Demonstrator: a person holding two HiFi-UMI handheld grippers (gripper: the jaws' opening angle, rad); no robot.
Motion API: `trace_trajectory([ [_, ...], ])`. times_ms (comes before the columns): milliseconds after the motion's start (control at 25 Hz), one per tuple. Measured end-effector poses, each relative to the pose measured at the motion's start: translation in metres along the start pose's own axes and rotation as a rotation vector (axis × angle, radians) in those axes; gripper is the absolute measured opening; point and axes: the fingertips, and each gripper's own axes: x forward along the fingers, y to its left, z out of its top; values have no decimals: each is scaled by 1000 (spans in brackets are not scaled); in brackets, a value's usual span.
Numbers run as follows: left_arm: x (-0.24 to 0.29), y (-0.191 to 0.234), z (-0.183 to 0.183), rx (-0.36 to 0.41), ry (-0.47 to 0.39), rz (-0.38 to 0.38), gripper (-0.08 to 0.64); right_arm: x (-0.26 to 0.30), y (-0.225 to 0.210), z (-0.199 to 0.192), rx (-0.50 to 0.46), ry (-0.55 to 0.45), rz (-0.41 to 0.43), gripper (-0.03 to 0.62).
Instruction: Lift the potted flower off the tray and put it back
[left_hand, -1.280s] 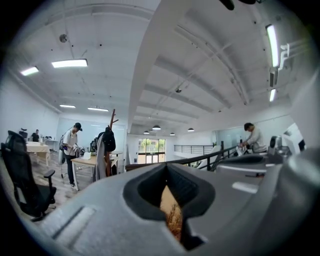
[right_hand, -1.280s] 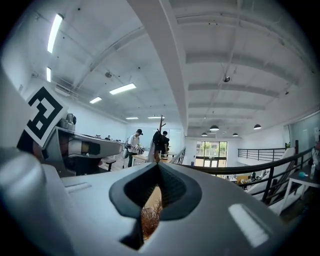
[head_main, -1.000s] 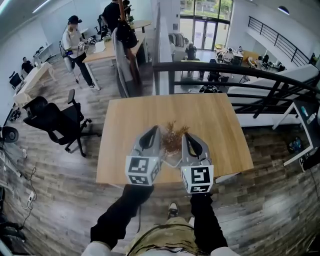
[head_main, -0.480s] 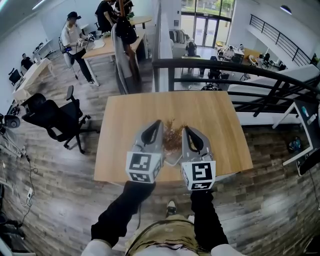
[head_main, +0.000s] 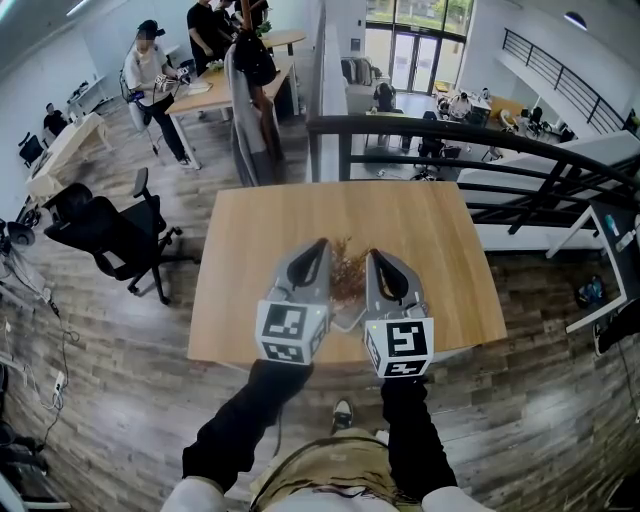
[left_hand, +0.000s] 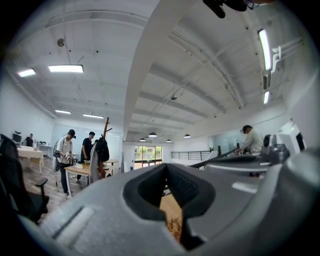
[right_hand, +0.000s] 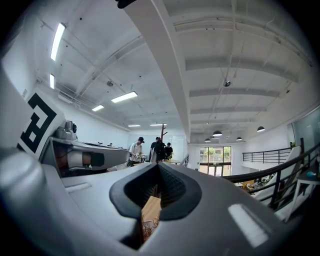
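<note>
**A:** Where is the potted flower (head_main: 347, 272) sitting?

**B:** On the wooden desk (head_main: 250, 240), close to its near edge. It is flanked by the left gripper (head_main: 319, 244) and the right gripper (head_main: 376, 256). From the head view I cannot tell whether either one touches it. A pale rim (head_main: 343, 318) shows below the sprigs, and I cannot say whether that is the tray or the pot.

**A:** And the jaws?

**B:** Both pairs are closed tip to tip, with nothing caught in them. Each gripper view shows only a slit of desk and some brown sprigs through the hollow behind the tips. Both grippers point level, side by side.

**A:** How do you expect the plant to handle?

**B:** Light, I would judge, since it looks like a small pot with thin dried stems. The stems look brittle, so a pinch or a knock would probably snap bits off. With the sprigs standing tall over a narrow base, it could tip if nudged high up.

**A:** So where should it be held?

**B:** Low, on the pot's wall or under its rim, never on the sprigs. If the pot's wall is smooth it may slip, so the pressure should be even from both sides and the pot kept upright. One gripper would have to open first, or the two closed grippers could squeeze the pot between them.
</note>
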Motion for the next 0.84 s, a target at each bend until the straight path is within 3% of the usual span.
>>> trace_trajectory([
  [840,13,4,-4,-7,5,-25,2,9,1,-5,7,5,-6,3],
])
